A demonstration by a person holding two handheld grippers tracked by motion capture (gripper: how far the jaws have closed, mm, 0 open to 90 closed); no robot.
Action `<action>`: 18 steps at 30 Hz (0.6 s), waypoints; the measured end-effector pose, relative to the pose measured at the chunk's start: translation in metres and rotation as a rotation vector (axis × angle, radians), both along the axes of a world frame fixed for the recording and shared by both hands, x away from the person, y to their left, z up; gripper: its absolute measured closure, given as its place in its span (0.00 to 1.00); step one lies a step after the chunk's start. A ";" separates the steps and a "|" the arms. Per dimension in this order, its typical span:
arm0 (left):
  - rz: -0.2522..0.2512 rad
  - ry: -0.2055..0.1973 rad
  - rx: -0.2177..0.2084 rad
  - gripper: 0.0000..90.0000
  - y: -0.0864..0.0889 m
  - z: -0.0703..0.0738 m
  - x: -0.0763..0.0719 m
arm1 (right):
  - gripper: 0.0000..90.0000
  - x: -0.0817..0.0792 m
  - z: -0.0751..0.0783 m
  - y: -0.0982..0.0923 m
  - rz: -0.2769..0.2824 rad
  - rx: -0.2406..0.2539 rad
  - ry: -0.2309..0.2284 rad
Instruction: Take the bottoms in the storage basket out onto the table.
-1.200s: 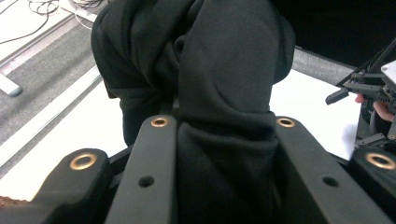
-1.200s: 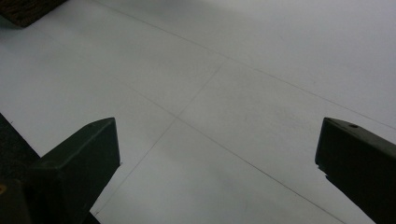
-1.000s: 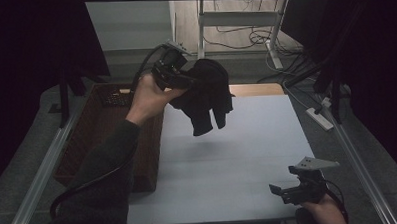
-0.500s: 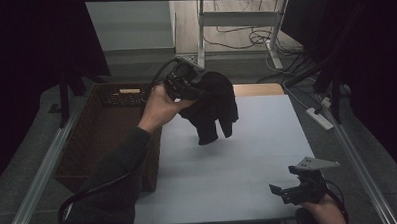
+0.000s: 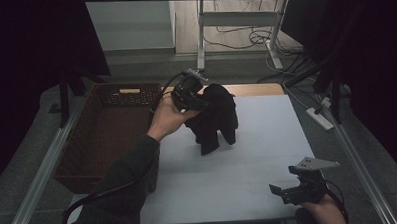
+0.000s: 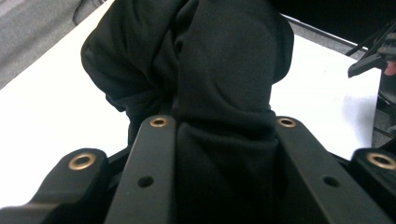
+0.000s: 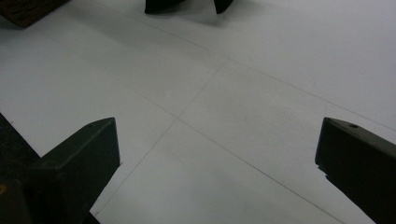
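Dropping lower than a sec ago, the left gripper has carried the black garment down and a bit toward the near side of the white surface; the cloth's hanging tips, which dangled well clear before, now sit at or just above the sheet, can't tell if touching. Left fingers are clamped narrow on a thick fold of the garment, cloth bulging up between them in the left gripper view. Garment hangs over the far-left part of the surface, just beside the wicker basket. Right gripper hasn't shifted, low at the near right edge, its fingers spread wide w/ nothing between, bare sheet below. Hard to make out: what kind of garment it is, since it's a dark bunched lump w/ no detail; two tips of it are cut off at the top of the right gripper view. Basket's inside is dim and its near corner is hidden behind the person's left sleeve. Right hand is cut by the bottom frame edge. In the left gripper view the right gripper is cropped at the right edge. Count: 1 garment, 1 basket, 2 grippers, 1 white surface.
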State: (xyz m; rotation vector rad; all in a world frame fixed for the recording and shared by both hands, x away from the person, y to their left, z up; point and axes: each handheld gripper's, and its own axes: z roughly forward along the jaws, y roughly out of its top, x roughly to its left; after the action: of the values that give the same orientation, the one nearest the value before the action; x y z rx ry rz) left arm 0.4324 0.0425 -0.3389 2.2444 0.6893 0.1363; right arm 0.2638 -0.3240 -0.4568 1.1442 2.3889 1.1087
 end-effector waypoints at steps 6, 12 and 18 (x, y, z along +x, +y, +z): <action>0.009 0.022 0.006 0.81 -0.007 -0.016 0.002 | 0.00 0.000 0.000 0.000 0.002 -0.002 0.000; 0.010 0.038 0.012 0.81 -0.016 -0.029 0.003 | 0.00 0.000 0.000 0.000 0.004 -0.003 0.000; 0.014 0.056 0.023 0.81 -0.024 -0.042 0.004 | 0.00 0.000 0.000 0.000 0.007 -0.005 -0.001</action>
State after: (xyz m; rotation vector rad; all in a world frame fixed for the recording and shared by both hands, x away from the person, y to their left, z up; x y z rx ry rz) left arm 0.4368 0.0182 -0.3811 2.2734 0.7377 0.0887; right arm 0.2634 -0.3236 -0.4567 1.1347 2.3952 1.1044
